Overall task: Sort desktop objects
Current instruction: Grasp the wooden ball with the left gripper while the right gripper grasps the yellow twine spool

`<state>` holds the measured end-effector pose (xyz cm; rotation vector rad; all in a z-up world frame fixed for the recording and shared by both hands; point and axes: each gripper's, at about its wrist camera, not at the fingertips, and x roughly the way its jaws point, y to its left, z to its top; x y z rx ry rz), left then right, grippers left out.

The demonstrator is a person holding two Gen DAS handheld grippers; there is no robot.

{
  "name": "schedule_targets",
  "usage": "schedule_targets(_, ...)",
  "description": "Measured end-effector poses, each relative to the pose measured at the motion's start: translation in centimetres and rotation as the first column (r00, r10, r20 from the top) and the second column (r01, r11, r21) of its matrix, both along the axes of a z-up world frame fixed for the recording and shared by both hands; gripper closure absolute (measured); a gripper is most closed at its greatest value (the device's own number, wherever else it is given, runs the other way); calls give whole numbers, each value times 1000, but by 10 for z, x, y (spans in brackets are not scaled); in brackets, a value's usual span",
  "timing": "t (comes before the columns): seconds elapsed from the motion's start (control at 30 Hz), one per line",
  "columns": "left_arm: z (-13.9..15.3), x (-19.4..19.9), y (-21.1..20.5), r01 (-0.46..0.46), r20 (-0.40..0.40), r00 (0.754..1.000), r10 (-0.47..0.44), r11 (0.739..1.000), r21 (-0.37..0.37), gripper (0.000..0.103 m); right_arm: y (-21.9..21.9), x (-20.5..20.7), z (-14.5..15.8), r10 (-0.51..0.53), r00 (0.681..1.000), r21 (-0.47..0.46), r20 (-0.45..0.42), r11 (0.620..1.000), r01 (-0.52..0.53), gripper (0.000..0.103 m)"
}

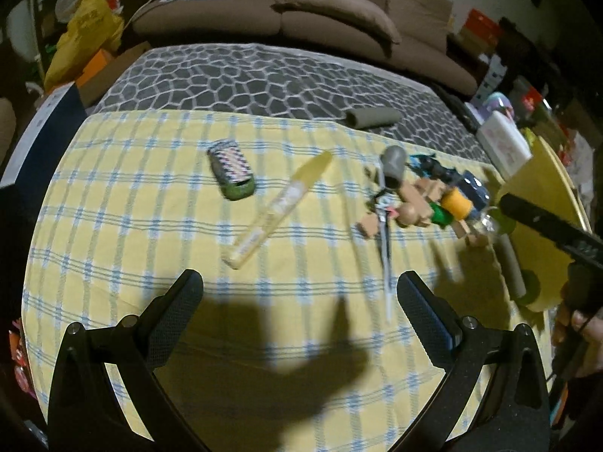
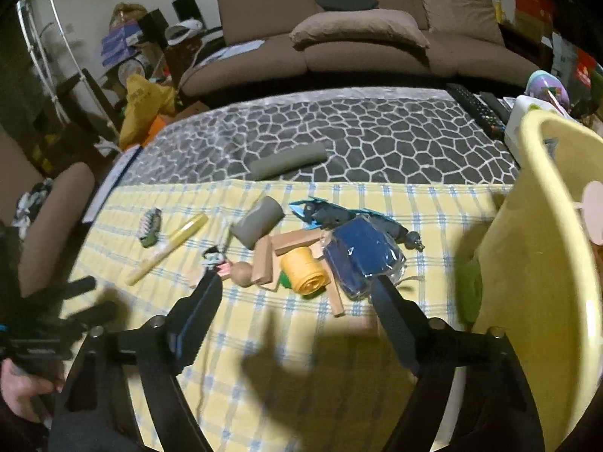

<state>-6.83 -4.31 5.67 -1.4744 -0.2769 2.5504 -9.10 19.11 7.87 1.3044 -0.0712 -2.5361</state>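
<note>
A pile of small objects lies on the yellow checked cloth [image 1: 113, 226]: a grey cylinder [image 2: 258, 220], wooden blocks [image 2: 264, 260], a yellow roll [image 2: 307, 273], a blue wrapped packet [image 2: 360, 256] and a blue-black toy [image 2: 328, 213]. A yellow pen [image 1: 280, 207] and a green patterned case [image 1: 231, 169] lie apart to the left. My left gripper [image 1: 299, 293] is open and empty above the cloth, short of the pen. My right gripper [image 2: 297, 290] is open and empty, its fingers either side of the pile's near edge.
A yellow basin [image 2: 546, 263] stands at the right, with a green thing [image 2: 469, 290] beside it. A grey foam roll [image 2: 288, 160] lies on the dark patterned cover [image 2: 377, 135] behind. A brown sofa [image 2: 358, 37] and clutter are beyond.
</note>
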Motion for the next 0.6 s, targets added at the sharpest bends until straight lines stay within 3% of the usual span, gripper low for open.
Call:
schedule_targets(0.07,-4,-2,-6,-6,6,1000,6,1000,2,0,-4,-5,-8,5,1000,15,3,1000,-5,35)
schedule_targets(0.33,-13,-11,-20,-14,1,1000,14,1000,-21,0,-18,-25,-29,32,999,67,9,997,-33,41)
schedule_targets(0.43,-16,-12,-24,-22,9,1000,22,1000,-8,0,-20,-31,-35,41,999,83,2,996,-41,53)
schedule_targets(0.47,-17,-12,-24,-22,9,1000,22,1000,-5,0,-21,-32,-37,44,999,98,-1,994,-44,65)
schedule_targets(0.6,-15,-10,-18,-1,5,1000,1,1000,0,0,-18,-30,-37,52,999,80,13,995,-53,68)
